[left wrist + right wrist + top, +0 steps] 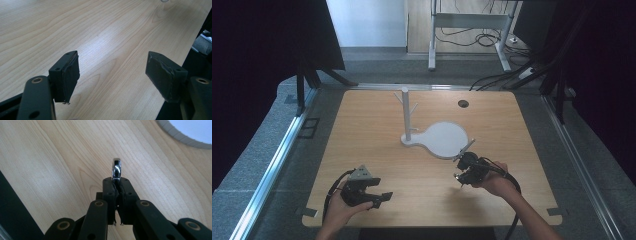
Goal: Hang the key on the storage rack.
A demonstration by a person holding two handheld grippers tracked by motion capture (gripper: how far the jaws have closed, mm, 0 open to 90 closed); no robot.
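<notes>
My right gripper (pixel 117 185) is shut on a small shiny chrome piece (pixel 116 168). I see the piece edge-on, and its rounded end sticks out past the pads above bare wood. In the high view the right gripper (pixel 460 175) is held just off the near rim of a white round base (pixel 444 140). A white post with side pegs (pixel 406 115) rises from that base's narrow end. My left gripper (pixel 112 72) stands open over the wood with nothing between its pads. In the high view the left gripper (pixel 381 190) sits near the table's front left.
The wooden table (pixel 377 145) has a small dark hole (pixel 463 103) near its far right corner. The grey rim of the white base (pixel 185 135) curves across the top right of the right gripper view. Metal rails run along both sides of the table.
</notes>
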